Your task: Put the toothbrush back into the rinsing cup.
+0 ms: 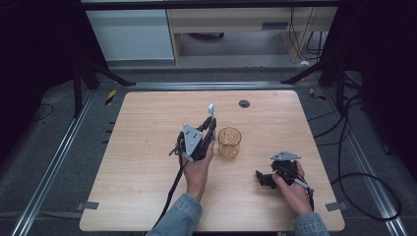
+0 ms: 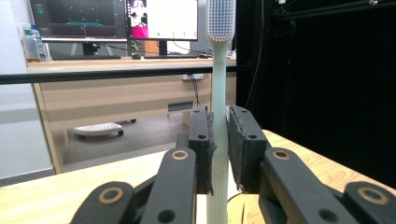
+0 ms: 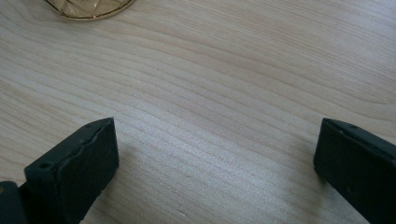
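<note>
toothbrush (image 2: 219,93): we see its lower handle hidden between the jaws, its head cut at the top edge.
glass cup (image 3: 88,8): we see just its base; the rest is cut off.

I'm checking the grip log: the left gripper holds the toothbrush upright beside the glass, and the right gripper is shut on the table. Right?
Not quite. The right gripper is open: the right gripper view shows its jaws wide apart over bare table. The rest holds: the left gripper clamps the toothbrush upright beside the glass.
</note>
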A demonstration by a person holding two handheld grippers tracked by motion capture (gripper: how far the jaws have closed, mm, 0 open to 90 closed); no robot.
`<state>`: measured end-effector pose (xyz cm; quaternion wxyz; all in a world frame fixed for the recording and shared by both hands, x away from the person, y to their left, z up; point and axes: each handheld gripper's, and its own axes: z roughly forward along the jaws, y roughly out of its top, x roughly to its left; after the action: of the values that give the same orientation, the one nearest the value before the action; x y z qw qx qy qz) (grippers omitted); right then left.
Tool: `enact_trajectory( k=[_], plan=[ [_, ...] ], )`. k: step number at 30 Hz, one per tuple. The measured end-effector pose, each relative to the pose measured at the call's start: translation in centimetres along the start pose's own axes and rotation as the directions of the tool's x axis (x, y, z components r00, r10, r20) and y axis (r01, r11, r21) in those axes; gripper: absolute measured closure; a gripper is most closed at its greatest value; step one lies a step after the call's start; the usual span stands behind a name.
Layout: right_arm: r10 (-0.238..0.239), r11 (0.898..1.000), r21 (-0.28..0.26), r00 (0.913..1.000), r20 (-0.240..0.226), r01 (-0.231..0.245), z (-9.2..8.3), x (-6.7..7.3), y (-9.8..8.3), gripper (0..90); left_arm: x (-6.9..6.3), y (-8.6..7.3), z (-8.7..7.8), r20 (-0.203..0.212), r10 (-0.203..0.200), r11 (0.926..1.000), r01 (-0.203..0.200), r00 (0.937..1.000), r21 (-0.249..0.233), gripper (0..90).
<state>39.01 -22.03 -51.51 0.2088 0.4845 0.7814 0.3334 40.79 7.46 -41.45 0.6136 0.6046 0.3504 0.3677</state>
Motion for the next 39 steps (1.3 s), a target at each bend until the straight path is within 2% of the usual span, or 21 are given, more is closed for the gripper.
enact_trajectory(
  k=[29, 39],
  plan=[
    [0.001, 1.000, -0.001, 1.0000, -0.001, -0.001, 0.0, 0.0, 0.0, 0.4, 0.0, -3.3, 0.8, -0.013, -0.024, 0.9976, 0.025, 0.9996, 0.065, 79.3],
    [0.000, 1.000, -0.001, 1.0000, 0.000, 0.000, 0.0, 0.0, 0.0, 0.4, 0.0, -4.3, 1.0, -0.016, -0.045, 0.9958, 0.046, 0.9989, 0.079, 79.3]
  ],
)
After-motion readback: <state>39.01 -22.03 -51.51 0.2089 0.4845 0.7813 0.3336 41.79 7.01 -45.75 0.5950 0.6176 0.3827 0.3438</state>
